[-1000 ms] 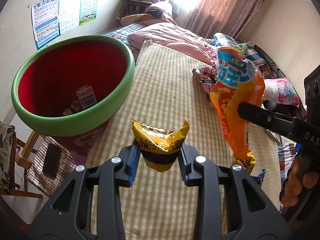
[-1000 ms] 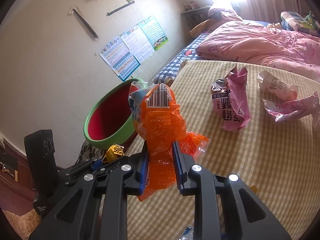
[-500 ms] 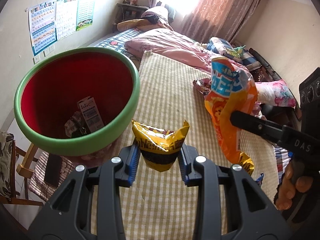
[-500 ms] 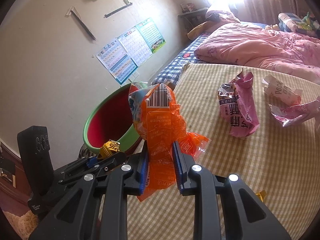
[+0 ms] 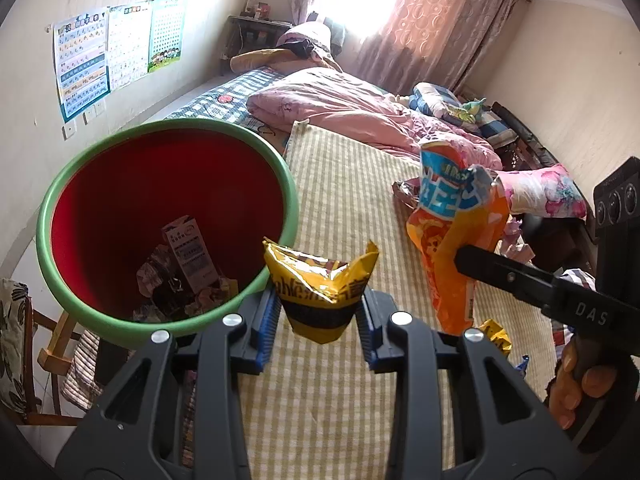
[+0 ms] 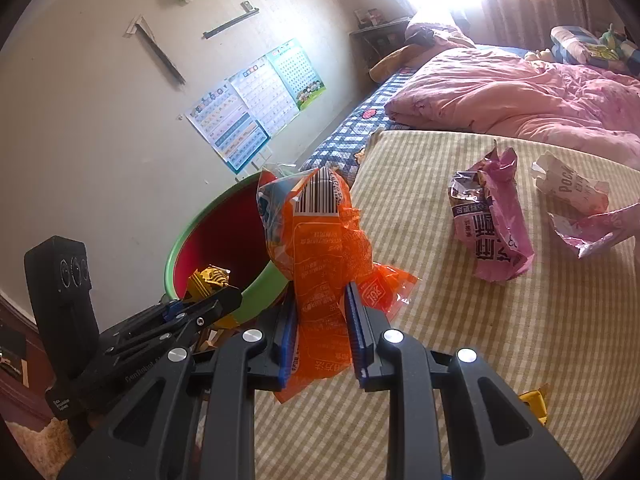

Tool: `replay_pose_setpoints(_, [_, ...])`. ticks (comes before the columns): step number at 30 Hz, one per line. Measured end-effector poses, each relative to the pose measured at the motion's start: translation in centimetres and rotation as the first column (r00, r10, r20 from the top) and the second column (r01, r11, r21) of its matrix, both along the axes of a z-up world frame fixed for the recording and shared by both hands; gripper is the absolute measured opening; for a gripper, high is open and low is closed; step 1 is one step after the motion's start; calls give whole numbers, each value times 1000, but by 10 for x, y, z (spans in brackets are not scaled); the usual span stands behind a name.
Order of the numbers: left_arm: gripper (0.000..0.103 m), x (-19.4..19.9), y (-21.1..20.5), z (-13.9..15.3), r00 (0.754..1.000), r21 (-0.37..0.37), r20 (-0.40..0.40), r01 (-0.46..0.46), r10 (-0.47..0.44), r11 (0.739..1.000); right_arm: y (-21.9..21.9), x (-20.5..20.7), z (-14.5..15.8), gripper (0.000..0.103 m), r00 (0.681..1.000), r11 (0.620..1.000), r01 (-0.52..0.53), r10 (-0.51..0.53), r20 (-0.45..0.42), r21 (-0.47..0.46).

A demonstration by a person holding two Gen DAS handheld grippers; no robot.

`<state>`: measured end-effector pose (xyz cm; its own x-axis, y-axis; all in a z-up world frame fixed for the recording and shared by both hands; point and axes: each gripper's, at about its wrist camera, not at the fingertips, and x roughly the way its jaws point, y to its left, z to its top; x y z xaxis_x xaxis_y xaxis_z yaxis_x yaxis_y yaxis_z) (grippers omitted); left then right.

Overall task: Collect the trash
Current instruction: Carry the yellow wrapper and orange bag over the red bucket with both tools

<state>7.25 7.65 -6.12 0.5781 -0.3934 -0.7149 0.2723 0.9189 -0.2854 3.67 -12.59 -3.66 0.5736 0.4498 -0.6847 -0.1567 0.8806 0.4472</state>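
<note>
My left gripper [image 5: 318, 322] is shut on a yellow and black snack wrapper [image 5: 320, 286], held just off the near right rim of a red bin with a green rim [image 5: 292, 204]; paper scraps lie at the bin's bottom. In the right wrist view my right gripper [image 6: 320, 330] is shut on an orange and blue snack bag [image 6: 316, 248], above the striped bedspread [image 6: 460, 340]. That bag [image 5: 452, 240] and the right gripper's finger [image 5: 508, 276] show at the right of the left wrist view. The left gripper [image 6: 204, 300] with its yellow wrapper [image 6: 208, 278] appears beside the bin [image 6: 208, 216] there.
A pink and purple wrapper [image 6: 492, 232], a torn white and pink packet [image 6: 576, 204] and a small yellow scrap [image 6: 534, 400] lie on the bedspread. A pink quilt [image 5: 360, 112] is heaped at the far end. A wooden chair [image 5: 48, 352] stands under the bin. A person's fingers [image 5: 576, 384] hold the right gripper.
Both grippers have drifted toward the bin with their wrappers still held; the bin looms larger and its contents show more fully in the left wrist view.
</note>
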Motion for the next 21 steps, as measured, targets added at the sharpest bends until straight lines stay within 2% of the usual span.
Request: replay_pose_setpoints(21, [33,21,32,-2,1000,-10,0,-1,1,1000,20,8,-2,23,1000,1000,23,-23,4,-7])
